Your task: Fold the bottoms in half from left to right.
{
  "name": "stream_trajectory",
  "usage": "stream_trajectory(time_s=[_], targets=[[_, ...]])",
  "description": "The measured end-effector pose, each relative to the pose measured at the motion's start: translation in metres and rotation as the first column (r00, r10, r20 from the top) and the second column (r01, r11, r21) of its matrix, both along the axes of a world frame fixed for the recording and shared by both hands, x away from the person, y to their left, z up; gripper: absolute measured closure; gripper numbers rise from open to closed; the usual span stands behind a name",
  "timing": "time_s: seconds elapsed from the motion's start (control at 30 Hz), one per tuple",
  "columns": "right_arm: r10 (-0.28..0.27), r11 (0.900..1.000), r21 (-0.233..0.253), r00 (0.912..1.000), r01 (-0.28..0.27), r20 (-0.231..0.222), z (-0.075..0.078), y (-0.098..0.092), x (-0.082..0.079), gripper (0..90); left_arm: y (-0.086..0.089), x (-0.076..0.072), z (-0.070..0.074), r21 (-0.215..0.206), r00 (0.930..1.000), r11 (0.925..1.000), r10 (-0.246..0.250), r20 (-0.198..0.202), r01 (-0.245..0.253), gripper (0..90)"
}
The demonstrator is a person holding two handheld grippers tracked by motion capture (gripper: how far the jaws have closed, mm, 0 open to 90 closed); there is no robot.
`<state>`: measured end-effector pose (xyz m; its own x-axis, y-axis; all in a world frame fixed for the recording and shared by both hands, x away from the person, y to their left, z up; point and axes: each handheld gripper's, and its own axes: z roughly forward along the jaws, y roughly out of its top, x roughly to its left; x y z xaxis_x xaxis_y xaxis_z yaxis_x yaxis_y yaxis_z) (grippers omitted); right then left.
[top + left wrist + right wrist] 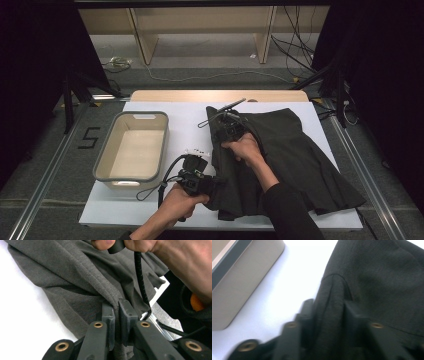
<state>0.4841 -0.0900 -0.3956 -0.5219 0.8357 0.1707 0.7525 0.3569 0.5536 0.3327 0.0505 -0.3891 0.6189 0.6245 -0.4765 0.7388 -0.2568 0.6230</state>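
Dark garment (pixel 295 155), left gripper (pixel 212 184) pinching near edge, right gripper (pixel 223 121) clamping far edge

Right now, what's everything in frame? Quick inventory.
garment: 1, dark grey, spread over right half of the table, left edge bunched and gripped
bin: 1, beige with grey rim, left part of table, nothing visible inside
table: 1, white top, wooden strip along far edge
wooden shelf frame: 1, light wood, on floor beyond table
cables: several, black and white, on floor behind
left gripper: 1, black, jaws pinched on garment's near left edge
right gripper: 1, black, jaws holding a fold at garment's far left edge
hands: 2, one on each gripper handle
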Motion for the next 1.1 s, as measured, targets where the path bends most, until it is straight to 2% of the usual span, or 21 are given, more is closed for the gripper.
stream_trajectory(time_s=[0.1,0.17,0.33,0.57,0.83,1.0,1.1], targets=[[0.005,1.000,0.015,1.0000,-0.005,0.001,0.007,-0.007,-0.003,83.5,-0.007,0.001,0.005,0.009,0.9993,0.9994,-0.035,0.009,0.035,83.0],[0.002,1.000,0.018,0.9999,-0.002,0.010,0.014,-0.015,-0.004,85.3,-0.011,0.001,0.008,-0.002,0.9988,0.9989,-0.048,0.012,0.048,82.1],[-0.029,0.999,0.027,0.9987,0.028,0.041,0.033,-0.043,-0.008,85.9,-0.025,0.002,0.018,-0.033,0.9972,0.9969,-0.071,0.023,0.072,81.4],[-0.067,0.997,0.041,0.9955,0.064,0.067,0.049,-0.078,-0.015,86.0,-0.052,0.003,0.026,-0.043,0.9905,0.9898,-0.134,0.028,0.136,80.0],[-0.105,0.994,0.049,0.9913,0.101,0.079,0.056,-0.104,-0.018,86.0,-0.077,0.007,0.027,-0.051,0.9855,0.9844,-0.167,0.027,0.168,81.1],[-0.128,0.991,0.054,0.9883,0.124,0.083,0.060,-0.118,-0.017,86.1,-0.088,0.011,0.031,-0.076,0.9844,0.9816,-0.173,0.031,0.175,81.9],[-0.140,0.989,0.050,0.9865,0.137,0.084,0.063,-0.128,-0.016,86.1,-0.096,0.015,0.032,-0.101,0.9833,0.9782,-0.181,0.017,0.182,82.2]])
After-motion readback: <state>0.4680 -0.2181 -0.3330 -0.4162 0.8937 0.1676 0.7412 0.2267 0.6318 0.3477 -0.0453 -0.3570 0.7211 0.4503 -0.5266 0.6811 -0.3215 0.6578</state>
